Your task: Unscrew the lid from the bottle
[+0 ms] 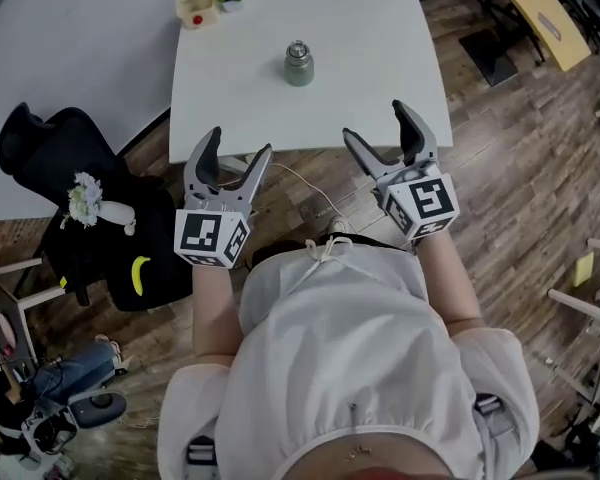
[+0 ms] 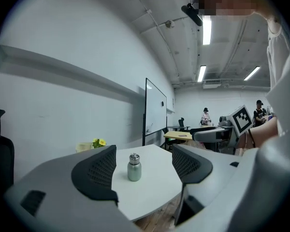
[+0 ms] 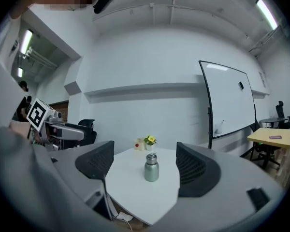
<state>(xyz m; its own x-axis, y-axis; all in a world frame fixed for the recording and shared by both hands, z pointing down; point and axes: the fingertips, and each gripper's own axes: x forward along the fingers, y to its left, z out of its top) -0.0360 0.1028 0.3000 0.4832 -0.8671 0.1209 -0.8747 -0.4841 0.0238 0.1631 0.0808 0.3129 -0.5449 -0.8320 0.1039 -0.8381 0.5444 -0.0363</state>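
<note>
Left claw and right claw both gape wide, empty, well short of the steel bottle upright on the surface; twist the lid without pinning the body and it'll likely just spin.

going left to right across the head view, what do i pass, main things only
black chair → left gripper, jaws apart → bottle → right gripper, jaws apart → yellow table

Parted fingers frame the distant bottle
</note>
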